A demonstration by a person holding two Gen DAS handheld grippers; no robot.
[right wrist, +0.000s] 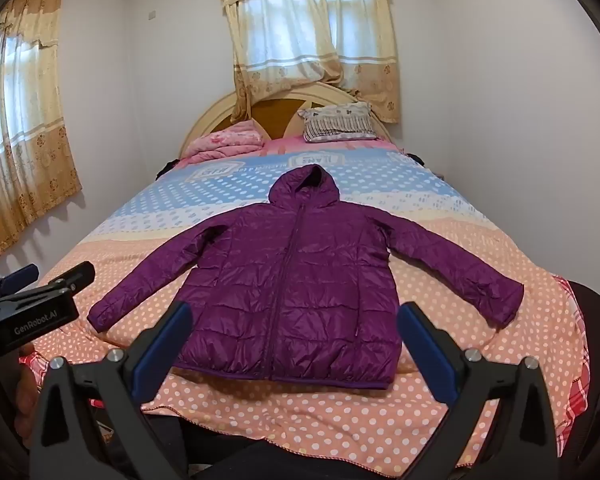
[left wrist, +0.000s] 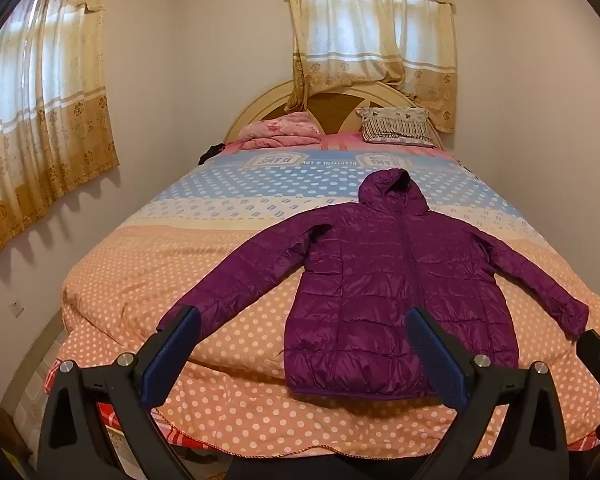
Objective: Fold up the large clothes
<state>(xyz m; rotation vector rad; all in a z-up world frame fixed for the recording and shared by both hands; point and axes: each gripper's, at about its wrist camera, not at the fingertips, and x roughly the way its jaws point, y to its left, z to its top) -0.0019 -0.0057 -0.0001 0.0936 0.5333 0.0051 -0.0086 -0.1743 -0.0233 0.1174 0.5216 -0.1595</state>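
Jacket (right wrist: 292, 280), purple quilted puffer, hooded, lies flat on polka-dot bedspread (right wrist: 440, 420), sleeves spread; left gripper (left wrist: 300, 356) and right gripper (right wrist: 292, 352) jaws wide, empty.

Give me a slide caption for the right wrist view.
Open right gripper above a purple jacket spread flat on a polka-dot bed.

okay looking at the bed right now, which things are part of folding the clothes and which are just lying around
For the job:
purple hooded jacket, spread flat
left tongs, open
right tongs, open

Just lying about:
folded pink blanket
patterned pillow
dotted bedspread
curtains
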